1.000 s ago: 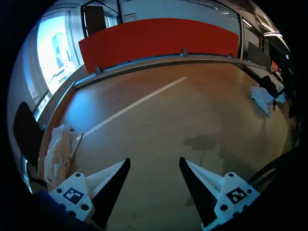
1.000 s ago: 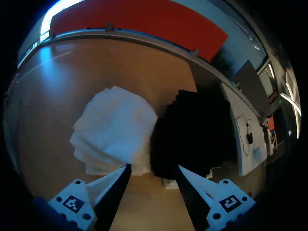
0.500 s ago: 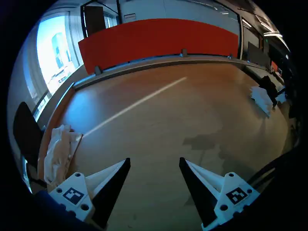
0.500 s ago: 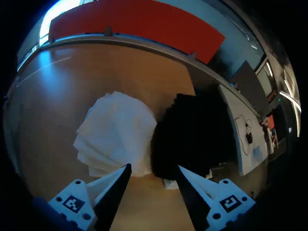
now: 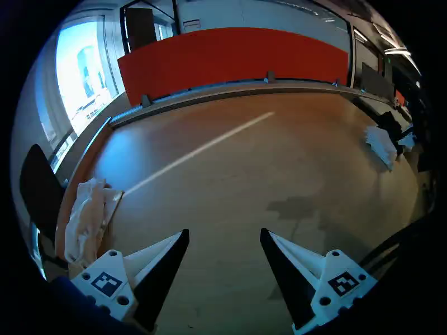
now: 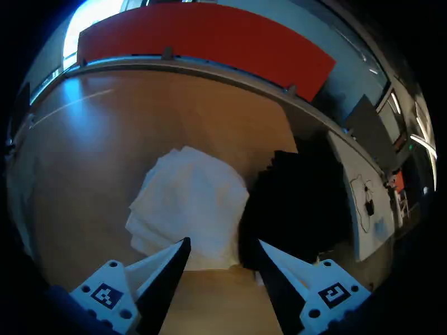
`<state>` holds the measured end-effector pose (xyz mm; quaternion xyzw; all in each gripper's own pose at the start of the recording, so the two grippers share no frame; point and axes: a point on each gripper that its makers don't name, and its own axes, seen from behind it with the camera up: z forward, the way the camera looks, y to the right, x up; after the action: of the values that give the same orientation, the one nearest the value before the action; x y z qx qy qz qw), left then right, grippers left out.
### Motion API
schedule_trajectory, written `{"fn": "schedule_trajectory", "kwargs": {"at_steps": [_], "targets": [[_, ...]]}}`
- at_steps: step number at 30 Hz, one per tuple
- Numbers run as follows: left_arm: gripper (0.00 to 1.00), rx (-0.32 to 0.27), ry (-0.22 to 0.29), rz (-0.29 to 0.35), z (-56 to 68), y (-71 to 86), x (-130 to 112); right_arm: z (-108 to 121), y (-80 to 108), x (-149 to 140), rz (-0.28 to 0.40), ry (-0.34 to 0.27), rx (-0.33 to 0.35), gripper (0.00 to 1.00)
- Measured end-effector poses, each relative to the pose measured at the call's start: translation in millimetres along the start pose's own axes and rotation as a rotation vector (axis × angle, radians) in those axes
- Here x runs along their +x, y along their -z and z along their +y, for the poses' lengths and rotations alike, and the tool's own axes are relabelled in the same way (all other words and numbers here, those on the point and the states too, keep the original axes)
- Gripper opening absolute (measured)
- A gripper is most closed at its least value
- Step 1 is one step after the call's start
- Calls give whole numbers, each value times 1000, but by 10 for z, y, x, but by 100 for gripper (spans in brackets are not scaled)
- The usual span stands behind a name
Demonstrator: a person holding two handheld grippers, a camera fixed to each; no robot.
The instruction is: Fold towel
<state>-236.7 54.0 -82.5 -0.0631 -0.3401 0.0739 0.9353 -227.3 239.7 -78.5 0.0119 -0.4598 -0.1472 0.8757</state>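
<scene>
In the right gripper view a stack of folded white towels [image 6: 187, 215] lies on the wooden table [image 6: 112, 139], just ahead of my right gripper [image 6: 222, 243], which is open with nothing between its fingers. In the left gripper view the same white stack [image 5: 381, 145] is small at the far right of the table [image 5: 251, 167]. A crumpled white towel [image 5: 84, 218] lies at the table's left edge. My left gripper [image 5: 223, 234] is open over bare wood, empty.
A black pile [image 6: 296, 212] sits right beside the folded stack. A red partition [image 5: 234, 56] runs along the table's far edge. A dark chair [image 5: 36, 195] stands at the left, and a white desk [image 6: 363, 212] with a cable beyond the right side.
The right gripper has drawn back and shifted, so the folded stack and the black pile sit a little further right and lower in its view. The left gripper has barely moved.
</scene>
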Motion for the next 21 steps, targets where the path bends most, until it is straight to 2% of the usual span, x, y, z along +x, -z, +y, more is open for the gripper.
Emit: {"fn": "schedule_trajectory", "kwargs": {"at_steps": [21], "targets": [[94, 24, 26, -3, -126, 61, -90, -873, -177, 352, 54, 39, 152, 83]]}}
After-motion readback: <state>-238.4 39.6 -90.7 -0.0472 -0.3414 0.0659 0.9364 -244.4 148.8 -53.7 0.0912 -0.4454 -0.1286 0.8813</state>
